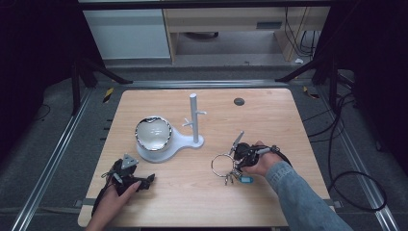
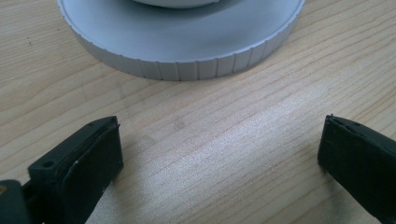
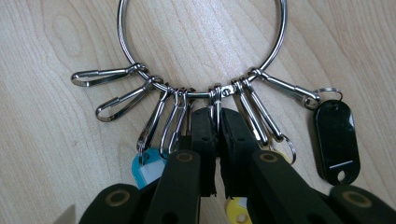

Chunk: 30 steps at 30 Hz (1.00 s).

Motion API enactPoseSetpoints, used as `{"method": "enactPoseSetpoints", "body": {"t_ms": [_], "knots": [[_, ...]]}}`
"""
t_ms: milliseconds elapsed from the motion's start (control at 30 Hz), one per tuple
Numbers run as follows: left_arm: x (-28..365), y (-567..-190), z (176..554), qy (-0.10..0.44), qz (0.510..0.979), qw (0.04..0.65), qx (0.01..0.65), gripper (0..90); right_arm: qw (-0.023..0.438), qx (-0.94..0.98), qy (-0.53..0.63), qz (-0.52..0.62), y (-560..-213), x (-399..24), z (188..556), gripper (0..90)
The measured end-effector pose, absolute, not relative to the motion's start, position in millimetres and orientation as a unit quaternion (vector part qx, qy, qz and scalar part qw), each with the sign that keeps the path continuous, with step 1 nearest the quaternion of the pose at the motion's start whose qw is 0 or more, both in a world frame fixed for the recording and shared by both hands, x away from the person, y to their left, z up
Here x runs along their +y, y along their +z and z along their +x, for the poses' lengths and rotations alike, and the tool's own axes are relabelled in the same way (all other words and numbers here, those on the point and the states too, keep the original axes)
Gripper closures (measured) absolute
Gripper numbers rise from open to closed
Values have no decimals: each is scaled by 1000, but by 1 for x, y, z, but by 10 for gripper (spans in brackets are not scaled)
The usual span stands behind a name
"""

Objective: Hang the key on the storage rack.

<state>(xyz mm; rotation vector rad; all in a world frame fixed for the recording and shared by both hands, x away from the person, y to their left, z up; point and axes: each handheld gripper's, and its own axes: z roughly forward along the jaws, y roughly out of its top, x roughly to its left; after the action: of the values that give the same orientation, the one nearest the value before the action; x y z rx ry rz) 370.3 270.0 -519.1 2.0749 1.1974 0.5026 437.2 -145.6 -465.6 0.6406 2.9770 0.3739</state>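
wooden table (image 1: 192,192) | key ring (image 3: 201,51) flat, snap hooks toward right gripper (image 3: 215,116) pinching it | left gripper (image 2: 219,154) agape

Silver key ring (image 3: 201,46), blue tag (image 3: 145,169), yellow tag (image 3: 236,212), black tag (image 3: 337,140), white stand (image 1: 194,120), pale wood table (image 1: 269,115)

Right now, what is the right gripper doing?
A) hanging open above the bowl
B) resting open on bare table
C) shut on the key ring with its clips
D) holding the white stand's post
C: the right gripper has its jaws closed on the key ring at the clips.
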Motion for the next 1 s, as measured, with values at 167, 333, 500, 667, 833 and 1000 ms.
{"method": "enactPoseSetpoints", "body": {"t_ms": [167,333,500,667,833,1000], "knots": [[270,-519,370,193,797,340,460,0,41,966,137,215,-457,-148,436,853],[270,-519,370,193,797,340,460,0,47,964,152,214,-444,-152,436,853],[270,-519,370,193,797,340,460,0,55,961,158,220,-432,-155,437,853],[270,-519,370,193,797,340,460,0,59,961,156,219,-428,-157,438,853],[270,-519,370,193,797,340,460,0,63,961,156,221,-424,-158,439,853],[270,-519,370,193,797,340,460,0,67,961,155,217,-420,-159,440,853]]}}
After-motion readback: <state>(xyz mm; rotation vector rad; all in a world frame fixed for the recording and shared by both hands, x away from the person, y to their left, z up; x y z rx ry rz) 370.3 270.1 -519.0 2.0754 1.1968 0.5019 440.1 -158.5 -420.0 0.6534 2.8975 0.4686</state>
